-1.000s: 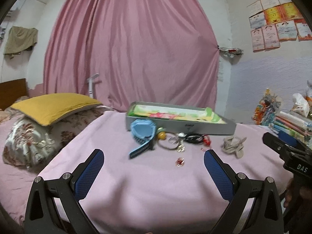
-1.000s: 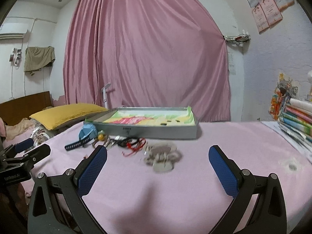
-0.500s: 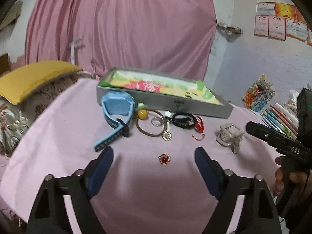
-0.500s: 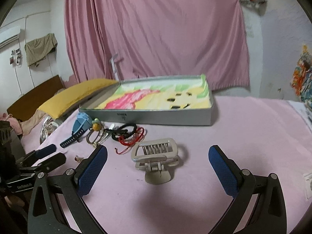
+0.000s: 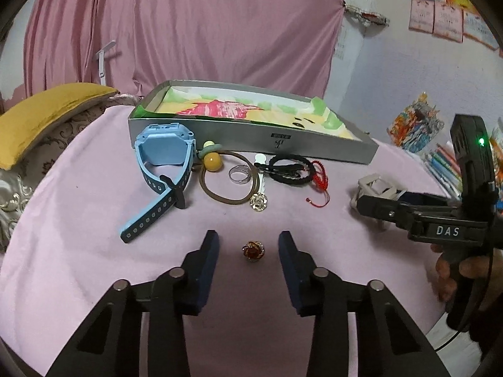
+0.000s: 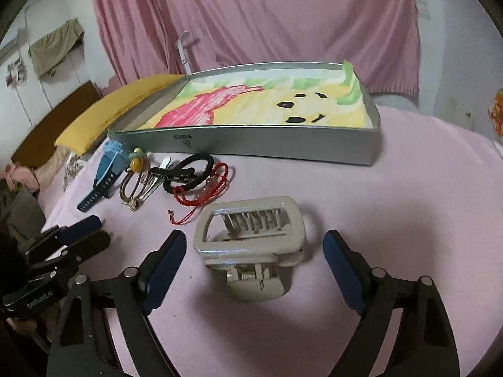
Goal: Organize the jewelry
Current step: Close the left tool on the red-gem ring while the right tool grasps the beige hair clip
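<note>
Soft, even indoor light, a little dim; faint shadows pool on the pink fleece blanket (image 6: 393, 188) beneath the grippers. Both fisheye views bend straight edges and darken to black corners, and the far pink curtain (image 5: 188, 25) looks slightly soft

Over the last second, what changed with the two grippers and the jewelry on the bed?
Both grippers came forward and tipped down. The left gripper is closing around the red-stone ring, not yet touching it. The right gripper is closing around the beige hair claw, pads still clear. Jewelry and the silver tray stayed put.
</note>
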A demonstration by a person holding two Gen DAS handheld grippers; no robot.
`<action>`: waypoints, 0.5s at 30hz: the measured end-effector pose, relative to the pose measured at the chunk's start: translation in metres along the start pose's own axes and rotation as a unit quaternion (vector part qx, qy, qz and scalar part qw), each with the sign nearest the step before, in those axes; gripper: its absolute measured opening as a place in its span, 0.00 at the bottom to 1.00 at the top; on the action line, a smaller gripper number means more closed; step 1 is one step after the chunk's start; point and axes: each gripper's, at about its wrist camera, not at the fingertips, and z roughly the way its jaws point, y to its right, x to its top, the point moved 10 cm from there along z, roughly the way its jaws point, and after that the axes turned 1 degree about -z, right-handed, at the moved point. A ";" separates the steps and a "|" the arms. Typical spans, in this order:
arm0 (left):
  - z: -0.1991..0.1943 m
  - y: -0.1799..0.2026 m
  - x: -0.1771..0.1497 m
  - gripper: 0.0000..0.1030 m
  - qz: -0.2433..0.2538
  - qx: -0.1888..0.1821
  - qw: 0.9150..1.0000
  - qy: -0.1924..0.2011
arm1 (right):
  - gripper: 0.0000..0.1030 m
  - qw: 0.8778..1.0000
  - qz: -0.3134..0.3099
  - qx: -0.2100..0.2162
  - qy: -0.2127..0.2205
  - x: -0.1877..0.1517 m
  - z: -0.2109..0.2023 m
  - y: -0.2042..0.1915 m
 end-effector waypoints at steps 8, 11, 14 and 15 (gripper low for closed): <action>0.000 0.001 -0.001 0.23 0.023 0.010 1.000 -0.003 | 0.75 0.999 -0.035 -0.025 -0.015 0.001 0.005 -0.009; 0.001 0.004 -0.002 0.17 0.037 0.016 0.999 -0.004 | 0.69 0.999 -0.026 -0.022 -0.010 0.003 0.003 -0.005; 0.001 0.006 -0.002 0.14 0.042 0.013 0.999 -0.005 | 0.62 1.000 -0.021 -0.021 -0.007 0.004 0.003 -0.002; 0.000 0.007 -0.002 0.14 0.042 0.012 0.999 -0.005 | 0.58 1.000 -0.019 -0.023 -0.005 0.005 0.002 -0.002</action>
